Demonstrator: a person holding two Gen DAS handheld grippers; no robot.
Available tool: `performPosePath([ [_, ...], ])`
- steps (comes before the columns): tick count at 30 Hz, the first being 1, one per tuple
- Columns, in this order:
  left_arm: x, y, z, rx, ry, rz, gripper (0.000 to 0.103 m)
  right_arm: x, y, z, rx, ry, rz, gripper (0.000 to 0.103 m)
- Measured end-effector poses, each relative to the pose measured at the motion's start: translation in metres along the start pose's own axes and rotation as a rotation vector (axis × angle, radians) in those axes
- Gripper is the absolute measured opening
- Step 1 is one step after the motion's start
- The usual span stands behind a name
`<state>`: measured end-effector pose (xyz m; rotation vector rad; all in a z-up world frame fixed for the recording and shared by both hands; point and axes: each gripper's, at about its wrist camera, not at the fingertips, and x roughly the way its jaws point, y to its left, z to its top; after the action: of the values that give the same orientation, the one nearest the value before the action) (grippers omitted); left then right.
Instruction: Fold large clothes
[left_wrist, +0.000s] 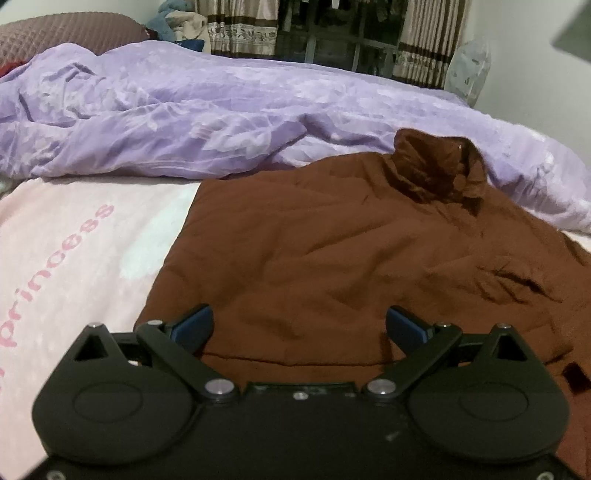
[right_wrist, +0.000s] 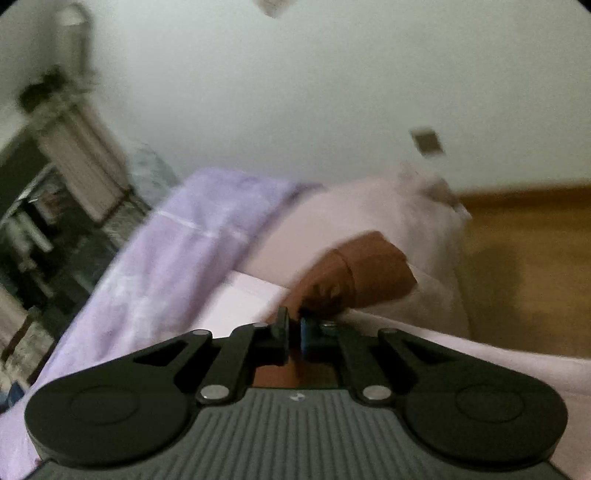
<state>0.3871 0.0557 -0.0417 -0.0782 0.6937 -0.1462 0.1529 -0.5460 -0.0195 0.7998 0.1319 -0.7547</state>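
A large brown garment (left_wrist: 332, 251) lies spread on the pink bed sheet (left_wrist: 74, 258), its collar (left_wrist: 436, 170) bunched up at the far side. My left gripper (left_wrist: 299, 328) is open and empty, hovering over the garment's near hem. In the right wrist view, my right gripper (right_wrist: 293, 332) is shut on brown cloth, and the garment's sleeve (right_wrist: 362, 273) hangs from it toward the bed edge. That view is blurred.
A crumpled purple duvet (left_wrist: 184, 110) lies along the far side of the bed and shows in the right wrist view (right_wrist: 177, 251). A brown pillow (left_wrist: 55, 37) sits far left. Curtains (left_wrist: 424, 44) and a window are behind. Wooden floor (right_wrist: 524, 251) lies beyond the bed's edge.
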Motion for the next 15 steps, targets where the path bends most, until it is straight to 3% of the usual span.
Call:
performPosePath([
  [6, -0.017, 0.004, 0.005, -0.016, -0.027, -0.027, 0.101, -0.068, 0.126, -0.034, -0.264, -0.048, 0.327, 0.005],
  [11, -0.026, 0.007, 0.003, -0.053, -0.026, -0.062, 0.101, -0.115, 0.234, -0.133, -0.501, 0.075, 0.662, 0.007],
  [13, -0.028, 0.008, 0.001, -0.081, -0.014, -0.099, 0.101, -0.123, 0.263, -0.181, -0.578, 0.175, 0.768, 0.025],
  [15, -0.03, 0.007, 0.0, -0.106, -0.005, -0.15, 0.101, -0.127, 0.288, -0.237, -0.688, 0.284, 0.817, 0.046],
])
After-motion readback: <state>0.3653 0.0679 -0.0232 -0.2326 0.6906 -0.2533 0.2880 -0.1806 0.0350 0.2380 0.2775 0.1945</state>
